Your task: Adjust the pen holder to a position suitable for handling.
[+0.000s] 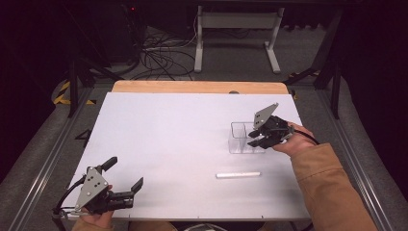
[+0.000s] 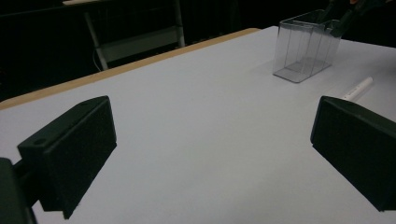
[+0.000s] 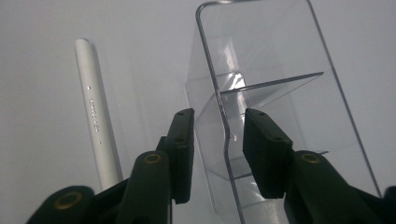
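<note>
My right claw (image 3: 215,140) straddles the near wall of the clear divided container (image 3: 275,93), jaws parted with a gap on each side, nothing gripped yet. If I close off-centre, I judge the light, slick plastic could tip or skate across the bench (image 1: 183,139) towards the white pen (image 1: 238,174) lying just beside it. My left claw (image 1: 126,174) hangs wide open and empty, well apart at the bench's near corner.

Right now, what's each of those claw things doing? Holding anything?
Left gripper: open, holding nothing, low over the table.
Right gripper: open, jaws either side of the clear box's wall, not clamped on it.
</note>
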Tool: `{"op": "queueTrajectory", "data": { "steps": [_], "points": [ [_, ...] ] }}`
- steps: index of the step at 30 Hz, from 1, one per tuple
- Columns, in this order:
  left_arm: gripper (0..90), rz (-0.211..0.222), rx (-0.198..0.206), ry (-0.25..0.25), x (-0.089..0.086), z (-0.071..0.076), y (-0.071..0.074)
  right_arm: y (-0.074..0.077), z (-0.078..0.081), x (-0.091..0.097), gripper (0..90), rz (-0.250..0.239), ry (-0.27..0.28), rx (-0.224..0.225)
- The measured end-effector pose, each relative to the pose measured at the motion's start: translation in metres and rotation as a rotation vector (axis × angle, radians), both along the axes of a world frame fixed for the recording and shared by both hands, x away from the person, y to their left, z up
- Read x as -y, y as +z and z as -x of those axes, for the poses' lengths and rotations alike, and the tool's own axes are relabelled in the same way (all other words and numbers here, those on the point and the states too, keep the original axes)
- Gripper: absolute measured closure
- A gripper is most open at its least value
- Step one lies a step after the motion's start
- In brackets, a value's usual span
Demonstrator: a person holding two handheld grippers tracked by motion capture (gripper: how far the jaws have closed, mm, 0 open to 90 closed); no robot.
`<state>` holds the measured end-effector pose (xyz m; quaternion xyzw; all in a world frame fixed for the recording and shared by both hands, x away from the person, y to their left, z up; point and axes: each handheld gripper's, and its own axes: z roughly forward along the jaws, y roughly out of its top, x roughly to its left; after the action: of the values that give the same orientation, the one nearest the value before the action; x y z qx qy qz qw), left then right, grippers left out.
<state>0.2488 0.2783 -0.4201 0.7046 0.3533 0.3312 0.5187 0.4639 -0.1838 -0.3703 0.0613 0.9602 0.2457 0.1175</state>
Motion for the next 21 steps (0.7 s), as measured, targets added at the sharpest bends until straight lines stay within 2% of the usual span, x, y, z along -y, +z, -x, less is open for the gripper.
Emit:
{"op": "queueTrajectory", "data": {
  "steps": [3, 9, 11, 21],
  "points": [
    [1.0, 0.001, -0.001, -0.001, 0.0, 0.0, 0.0, -0.004, 0.0, -0.003, 68.2, 0.033, -0.004, -0.004],
    [1.0, 0.001, 0.0, -0.001, 0.0, 0.0, 0.0, -0.01, -0.003, -0.009, 72.7, 0.06, 0.012, 0.001],
    [1.0, 0.001, 0.001, 0.0, 0.0, 0.0, 0.0, -0.012, -0.003, -0.012, 78.1, 0.078, 0.027, 0.01],
    [1.0, 0.003, -0.001, 0.0, 0.0, 0.0, 0.0, -0.012, 0.0, -0.013, 80.9, 0.092, 0.048, 0.029]
  ]
}}
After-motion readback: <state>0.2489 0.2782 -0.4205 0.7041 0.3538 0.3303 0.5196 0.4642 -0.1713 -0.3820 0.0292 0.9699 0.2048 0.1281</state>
